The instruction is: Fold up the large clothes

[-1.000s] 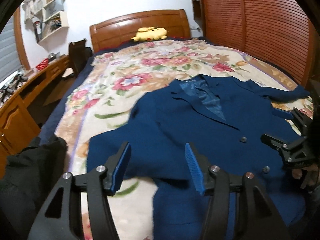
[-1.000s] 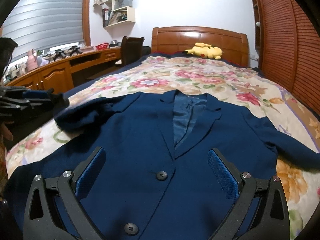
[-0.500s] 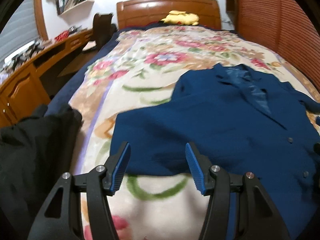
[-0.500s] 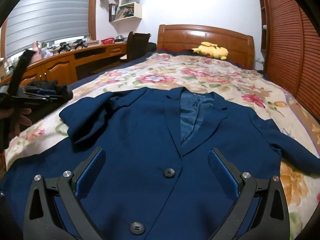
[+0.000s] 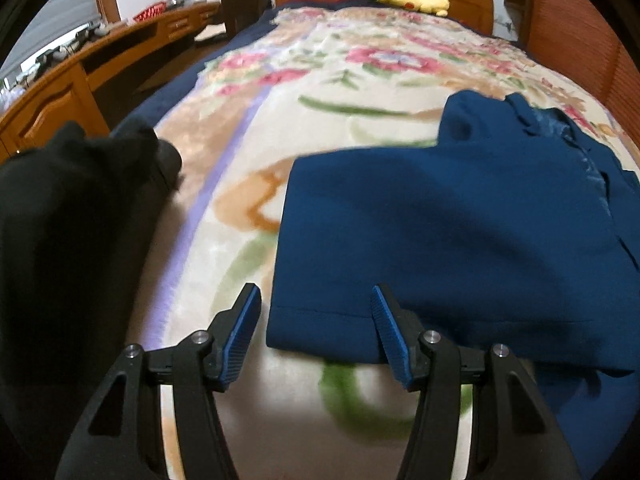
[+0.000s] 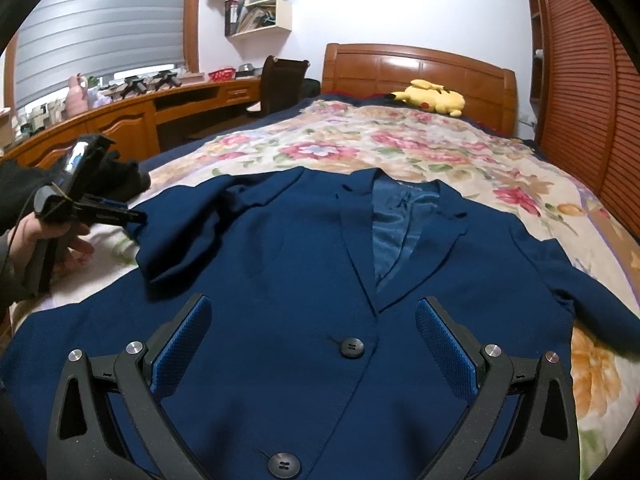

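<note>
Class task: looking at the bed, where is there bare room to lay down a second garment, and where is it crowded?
Free: the floral blanket between the navy blazer collar and the yellow plush toy; a narrower strip between the blazer's folded sleeve and the black clothing. Crowded: the near end, under the blazer and both open grippers, left, right.

Left gripper at the jacket sleeve

The left gripper (image 5: 316, 320) hangs with jaws apart at the cuff of the blue jacket (image 5: 460, 232), spread on the flowered blanket (image 5: 320, 80); a black garment (image 5: 72, 220) lies beside it.

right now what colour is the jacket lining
Shiny blue satin lining inside the navy blue wool jacket, clearest in the right wrist view.
</note>
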A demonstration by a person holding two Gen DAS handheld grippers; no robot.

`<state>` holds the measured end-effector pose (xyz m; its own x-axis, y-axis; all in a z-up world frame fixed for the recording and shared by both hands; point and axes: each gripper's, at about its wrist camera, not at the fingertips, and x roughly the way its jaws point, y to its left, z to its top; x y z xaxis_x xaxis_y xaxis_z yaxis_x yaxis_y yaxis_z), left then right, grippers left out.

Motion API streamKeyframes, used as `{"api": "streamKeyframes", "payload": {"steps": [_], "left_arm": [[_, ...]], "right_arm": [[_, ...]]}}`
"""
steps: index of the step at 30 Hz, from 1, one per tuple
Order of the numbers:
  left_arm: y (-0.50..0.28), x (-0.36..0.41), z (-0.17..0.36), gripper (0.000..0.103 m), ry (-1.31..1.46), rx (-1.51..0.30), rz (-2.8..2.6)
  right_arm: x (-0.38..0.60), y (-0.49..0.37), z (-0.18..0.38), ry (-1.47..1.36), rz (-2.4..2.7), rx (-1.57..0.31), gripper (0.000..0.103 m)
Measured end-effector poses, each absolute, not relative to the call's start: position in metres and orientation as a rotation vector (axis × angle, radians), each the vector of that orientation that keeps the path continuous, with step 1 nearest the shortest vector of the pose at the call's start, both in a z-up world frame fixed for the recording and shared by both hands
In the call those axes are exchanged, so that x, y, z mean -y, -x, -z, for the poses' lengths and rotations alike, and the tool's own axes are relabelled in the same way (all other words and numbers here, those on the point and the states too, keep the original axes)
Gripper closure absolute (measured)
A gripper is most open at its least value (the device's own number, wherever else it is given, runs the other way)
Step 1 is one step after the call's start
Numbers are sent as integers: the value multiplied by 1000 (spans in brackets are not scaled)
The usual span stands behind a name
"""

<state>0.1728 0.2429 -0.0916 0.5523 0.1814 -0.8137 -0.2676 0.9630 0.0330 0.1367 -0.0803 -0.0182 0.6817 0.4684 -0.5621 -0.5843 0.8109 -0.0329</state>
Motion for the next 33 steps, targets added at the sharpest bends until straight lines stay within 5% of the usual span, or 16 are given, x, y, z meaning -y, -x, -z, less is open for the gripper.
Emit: {"api": "streamKeyframes", "payload": {"steps": [12, 15, 16, 17, 18, 33], "left_arm": [[-181, -253, 101, 37, 139, -974, -254], [-182, -248, 98, 58, 137, -994, -213], [-182, -246, 96, 69, 133, -999, -209], [-182, -244, 94, 91, 133, -1004, -201], [-181, -239, 89, 99, 133, -1004, -188], [-151, -70, -55, 101, -59, -685, 36]], "right_arm": [[78, -138, 20, 225, -597, -573, 0], [81, -138, 21, 228, -594, -569, 0], [82, -138, 20, 229, -593, -568, 0], [84, -137, 20, 230, -593, -568, 0], [87, -137, 21, 231, -591, -568, 0], [132, -135, 14, 253, -547, -574, 0]]}}
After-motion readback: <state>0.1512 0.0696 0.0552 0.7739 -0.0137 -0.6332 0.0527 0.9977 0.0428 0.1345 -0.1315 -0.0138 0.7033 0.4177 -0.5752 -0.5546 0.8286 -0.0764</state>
